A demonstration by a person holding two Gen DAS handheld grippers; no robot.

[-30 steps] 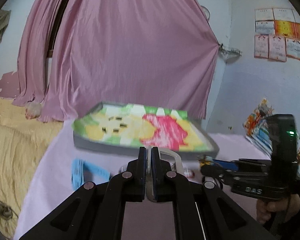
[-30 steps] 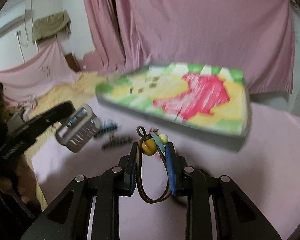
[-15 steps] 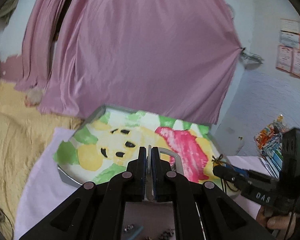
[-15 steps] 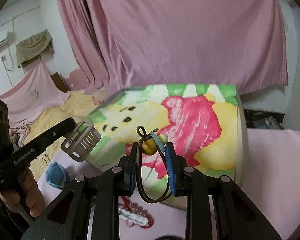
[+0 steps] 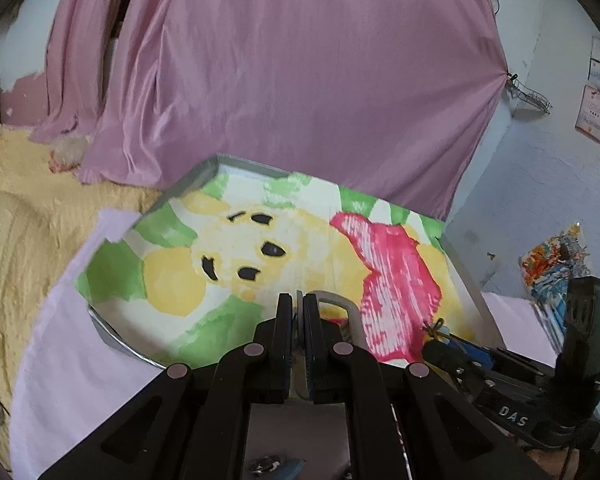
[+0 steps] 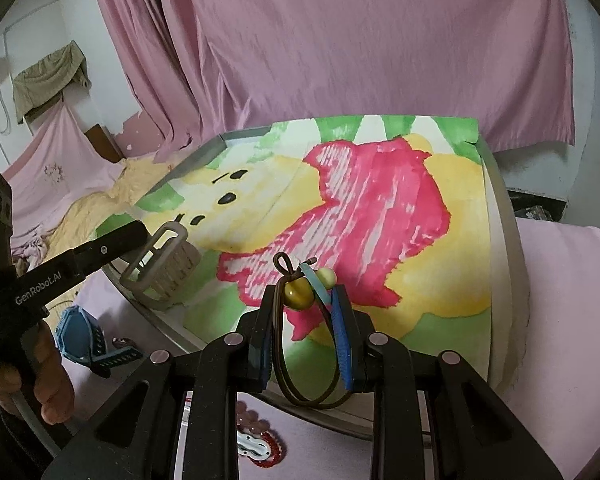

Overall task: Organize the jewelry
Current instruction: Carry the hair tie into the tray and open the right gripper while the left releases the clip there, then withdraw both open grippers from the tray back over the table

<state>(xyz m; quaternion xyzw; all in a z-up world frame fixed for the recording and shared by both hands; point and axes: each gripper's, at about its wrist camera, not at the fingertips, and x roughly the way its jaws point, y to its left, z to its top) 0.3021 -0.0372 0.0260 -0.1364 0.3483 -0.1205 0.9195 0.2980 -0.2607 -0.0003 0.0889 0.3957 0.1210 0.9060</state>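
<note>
A metal tray (image 5: 219, 161) lined with a painted cartoon-bear sheet lies on the pink tablecloth; its rim (image 6: 505, 240) also shows in the right wrist view. My left gripper (image 5: 297, 302) is shut on a grey-beige buckled band (image 5: 350, 308) and holds it over the tray's near left edge. From the right wrist the same band (image 6: 168, 268) hangs off the left gripper (image 6: 140, 234). My right gripper (image 6: 304, 295) is shut on a brown cord bracelet (image 6: 298, 294) with yellow beads, held above the tray's near edge. The left wrist view shows the right gripper (image 5: 434, 346) at lower right.
A blue watch (image 6: 76, 332) and a red-and-white beaded piece (image 6: 260, 446) lie on the pink cloth in front of the tray. A person's hand (image 6: 40, 380) holds the left gripper's handle. A pink curtain (image 5: 300, 80) hangs behind, and a yellow bedspread (image 5: 16, 240) lies to the left.
Both grippers have moved forward, from above the loose items on the cloth to the tray's near edge. Each still holds its piece, and the tray now fills more of both views.
</note>
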